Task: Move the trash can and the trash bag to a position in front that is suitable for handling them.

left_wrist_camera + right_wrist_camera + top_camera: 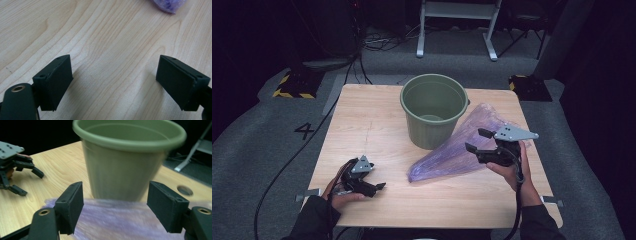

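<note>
A green plastic bucket (433,107) stands upright at the back middle of the wooden table (362,120). A translucent purple bag (452,152) lies flat to its right, reaching from behind the bucket toward the table's middle. My right gripper (478,140) hovers over the bag with its jaws open and nothing between them. In the right gripper view these jaws (115,207) frame the bucket (125,165), with the bag (112,222) below. My left gripper (377,189) rests near the front left, open over bare wood (113,80). A corner of the bag (170,4) lies ahead of it.
The table sits on grey carpet with dark surroundings. A white metal frame (457,25) stands behind it, and cables run across the floor at the left. Yellow-black striped blocks (292,85) lie by the back corners. A round hole (185,190) marks the tabletop near the bucket.
</note>
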Demonstrator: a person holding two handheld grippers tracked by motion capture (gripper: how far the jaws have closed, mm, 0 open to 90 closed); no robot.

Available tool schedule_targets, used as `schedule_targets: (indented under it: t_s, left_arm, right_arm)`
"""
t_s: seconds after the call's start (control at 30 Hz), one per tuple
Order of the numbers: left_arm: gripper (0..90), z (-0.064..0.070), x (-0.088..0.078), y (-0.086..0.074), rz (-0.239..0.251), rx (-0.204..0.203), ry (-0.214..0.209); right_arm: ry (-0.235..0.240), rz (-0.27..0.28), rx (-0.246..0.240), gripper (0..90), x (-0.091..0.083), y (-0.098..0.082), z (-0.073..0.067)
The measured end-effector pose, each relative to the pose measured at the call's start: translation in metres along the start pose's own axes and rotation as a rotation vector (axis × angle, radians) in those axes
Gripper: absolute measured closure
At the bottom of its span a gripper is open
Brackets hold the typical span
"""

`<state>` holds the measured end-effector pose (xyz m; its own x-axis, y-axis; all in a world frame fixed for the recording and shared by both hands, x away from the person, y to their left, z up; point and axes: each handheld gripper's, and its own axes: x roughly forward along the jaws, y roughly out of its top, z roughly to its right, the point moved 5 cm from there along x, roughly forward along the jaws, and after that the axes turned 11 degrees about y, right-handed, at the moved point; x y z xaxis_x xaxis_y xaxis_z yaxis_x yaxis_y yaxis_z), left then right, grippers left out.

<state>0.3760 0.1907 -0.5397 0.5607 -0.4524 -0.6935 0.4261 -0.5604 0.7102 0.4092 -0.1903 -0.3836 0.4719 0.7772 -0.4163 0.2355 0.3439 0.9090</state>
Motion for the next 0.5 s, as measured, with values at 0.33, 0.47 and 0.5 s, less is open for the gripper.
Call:
schedule_targets:
  t_s: [0.33,0.47,0.5]
  left_arm:
    - [13.3,0.0,0.0,0.0,0.0,0.0,0.003]
    - [13.3,0.0,0.0,0.0,0.001,-0.001,0.003]
    - [13.3,0.0,0.0,0.0,0.001,0.0,0.003]
  right_arm:
    - [0.061,-0.002,-0.099,29.3,0.016,0.049,-0.025]
    - [0.087,-0.013,-0.12,29.4,0.025,0.062,-0.033]
    - [0.091,-0.018,-0.125,29.4,0.028,0.064,-0.034]
